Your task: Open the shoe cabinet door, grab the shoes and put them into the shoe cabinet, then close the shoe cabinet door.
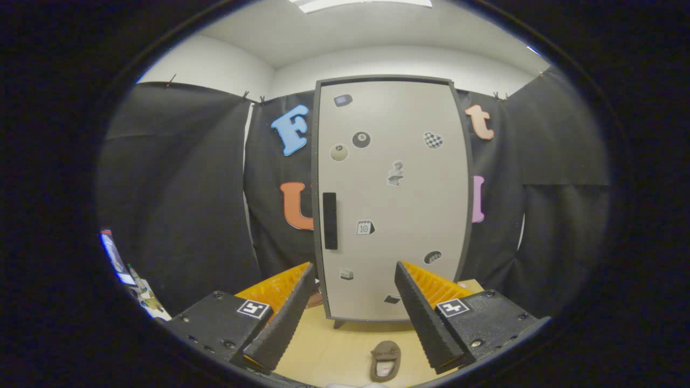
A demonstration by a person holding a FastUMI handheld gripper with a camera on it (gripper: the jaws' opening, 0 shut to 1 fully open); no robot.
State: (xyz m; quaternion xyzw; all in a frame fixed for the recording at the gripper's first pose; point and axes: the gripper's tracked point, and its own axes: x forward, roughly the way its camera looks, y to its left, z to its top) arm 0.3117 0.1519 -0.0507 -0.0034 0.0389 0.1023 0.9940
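A tall grey shoe cabinet (393, 199) stands straight ahead on the wooden floor, its door shut and dotted with several stickers. A black vertical handle (330, 221) sits near the door's left edge. A brown shoe (385, 360) lies on the floor in front of the cabinet, low between my fingers. My gripper (354, 269) is open and holds nothing; its black-and-orange fingers (291, 307) point toward the lower part of the door, a good distance short of it.
Black cloth walls close in the booth on both sides and behind the cabinet. Light wooden floor (334, 345) stretches between me and the cabinet. Some papers and clutter (129, 275) sit at the far left.
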